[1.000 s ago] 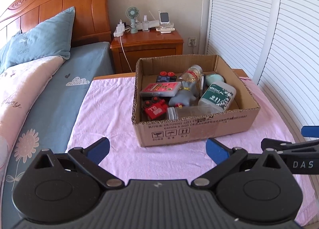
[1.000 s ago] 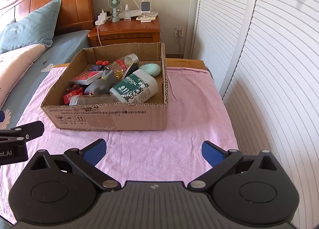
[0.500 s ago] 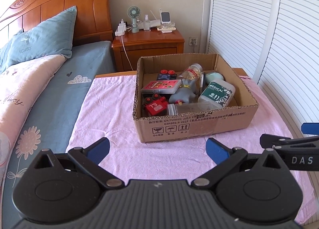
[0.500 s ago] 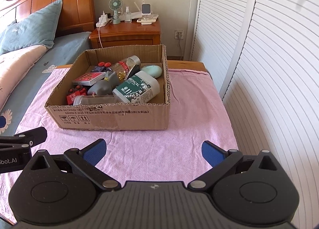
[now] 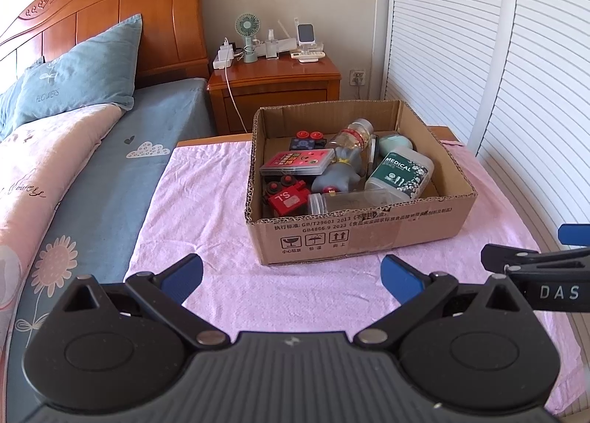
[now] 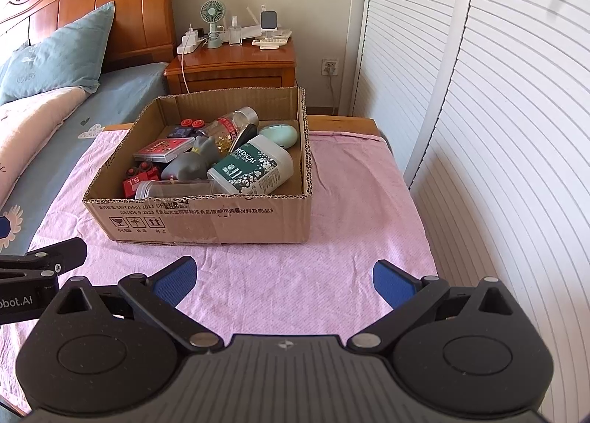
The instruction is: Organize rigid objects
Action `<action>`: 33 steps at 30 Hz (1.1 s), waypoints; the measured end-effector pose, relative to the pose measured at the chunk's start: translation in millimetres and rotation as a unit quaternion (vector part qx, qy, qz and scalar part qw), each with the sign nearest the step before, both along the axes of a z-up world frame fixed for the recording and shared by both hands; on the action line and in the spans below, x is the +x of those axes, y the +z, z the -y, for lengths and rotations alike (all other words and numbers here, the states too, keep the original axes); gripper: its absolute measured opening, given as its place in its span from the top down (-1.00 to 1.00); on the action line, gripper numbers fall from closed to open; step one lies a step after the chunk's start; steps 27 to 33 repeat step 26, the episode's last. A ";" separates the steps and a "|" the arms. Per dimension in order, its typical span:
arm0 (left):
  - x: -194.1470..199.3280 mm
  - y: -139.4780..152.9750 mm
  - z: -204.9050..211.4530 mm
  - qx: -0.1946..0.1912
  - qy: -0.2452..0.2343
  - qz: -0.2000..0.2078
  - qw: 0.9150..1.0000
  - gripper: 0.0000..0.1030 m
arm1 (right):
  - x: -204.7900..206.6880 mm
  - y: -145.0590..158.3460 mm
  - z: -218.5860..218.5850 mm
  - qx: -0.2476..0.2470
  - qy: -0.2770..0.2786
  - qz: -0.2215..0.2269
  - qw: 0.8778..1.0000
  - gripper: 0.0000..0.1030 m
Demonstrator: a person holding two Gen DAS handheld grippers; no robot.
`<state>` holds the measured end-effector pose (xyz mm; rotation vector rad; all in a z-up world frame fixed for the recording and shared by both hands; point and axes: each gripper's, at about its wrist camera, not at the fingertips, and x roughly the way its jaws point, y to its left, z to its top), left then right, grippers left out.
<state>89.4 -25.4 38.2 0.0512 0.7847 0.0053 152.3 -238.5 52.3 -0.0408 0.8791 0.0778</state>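
The rigid objects lie heaped in an open cardboard box [image 6: 206, 218] that stands on the pink-clothed surface [image 6: 332, 238], beside a bed [image 5: 110, 172] and in front of a nightstand [image 5: 273, 87]. Uppermost on the right lies a white tub with a green "MEDICAL" label [image 6: 254, 167], on its side; it looks light and stiff but smooth, so a grip across its flat sides should hold better than one on the rounded ends. In front of it, against the box's near wall, a clear plastic jar [image 6: 173, 189] lies sideways, slippery and likely to roll. A grey toy figure [image 6: 190, 165] rests in the middle, its narrow body a fair place to pinch. To the left are a red card case [image 6: 162, 148] and red blocks [image 6: 138, 179]; behind them lies a clear bottle [image 6: 232, 124], and a mint-green case [image 6: 280, 135] sits in the far right corner. The left hand-held gripper [image 5: 291, 272] and the right hand-held gripper [image 6: 284, 277] both hover short of the box, jaws spread wide and empty.
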 end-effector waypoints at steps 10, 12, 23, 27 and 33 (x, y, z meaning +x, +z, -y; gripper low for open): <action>-0.4 0.5 -0.1 0.002 0.001 0.000 1.000 -0.98 | -0.6 0.8 -0.1 -0.001 0.000 0.002 1.000 -1.00; -0.5 0.7 -0.3 0.001 0.002 0.001 1.000 -0.98 | -0.6 0.9 -0.1 -0.001 -0.001 0.002 1.000 -1.00; -0.9 2.2 0.5 0.003 0.002 0.002 1.000 -0.98 | -0.8 1.8 0.8 -0.001 -0.001 0.003 1.000 -1.00; -0.6 2.9 0.7 0.003 0.002 0.002 1.000 -0.98 | -0.8 2.2 1.5 0.000 -0.001 0.003 1.000 -1.00; -0.6 2.9 0.7 0.003 0.002 0.002 1.000 -0.98 | -0.8 2.2 1.5 0.000 -0.001 0.003 1.000 -1.00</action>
